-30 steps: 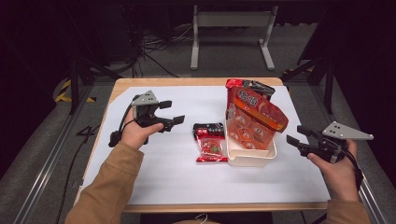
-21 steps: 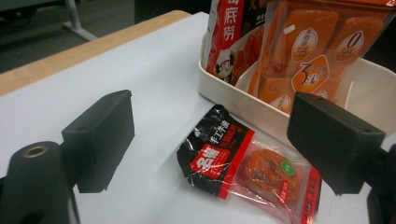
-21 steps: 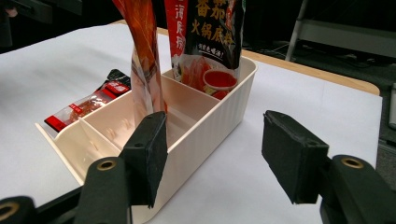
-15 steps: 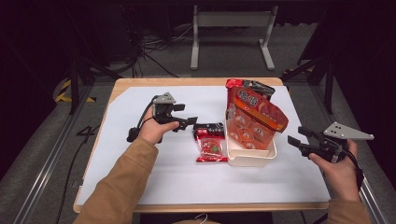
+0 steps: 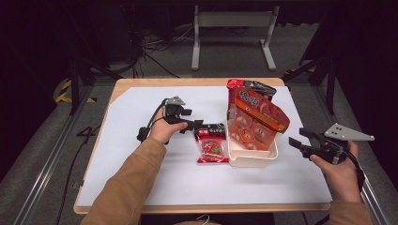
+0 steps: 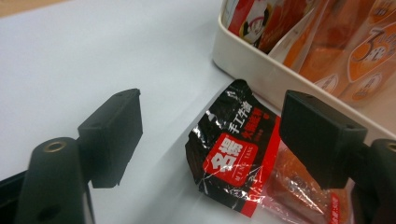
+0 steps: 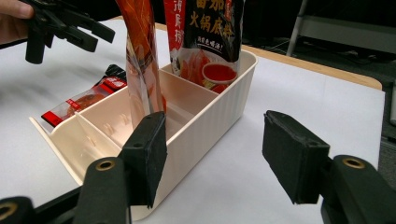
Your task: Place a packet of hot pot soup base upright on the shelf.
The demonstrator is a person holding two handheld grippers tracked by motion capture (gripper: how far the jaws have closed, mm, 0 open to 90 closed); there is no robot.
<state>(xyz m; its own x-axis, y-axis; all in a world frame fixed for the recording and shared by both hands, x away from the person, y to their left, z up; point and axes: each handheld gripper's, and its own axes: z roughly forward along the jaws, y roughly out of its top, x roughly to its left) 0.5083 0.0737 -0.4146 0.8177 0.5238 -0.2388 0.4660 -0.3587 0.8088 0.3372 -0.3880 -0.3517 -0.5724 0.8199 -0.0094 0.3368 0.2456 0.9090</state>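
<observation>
My left gripper hangs with its jaws spread wide over the top black edge of the small red-and-black sauce packet, which lies flat on the white table just beside the cream bin. In the left gripper view the packet sits between my 2 jaws but nearer the right one, and its crinkled upper corner is close to the bin wall. My right gripper waits open and empty, well apart on the far side of the bin.

My worry is that the packet is thin and lies flat, so if I close without getting a jaw under an edge I may just skate it along the table or pinch only a fold of film that tears free. The right jaw could also knock the bin and tip the tall orange pouches leaning inside it.
</observation>
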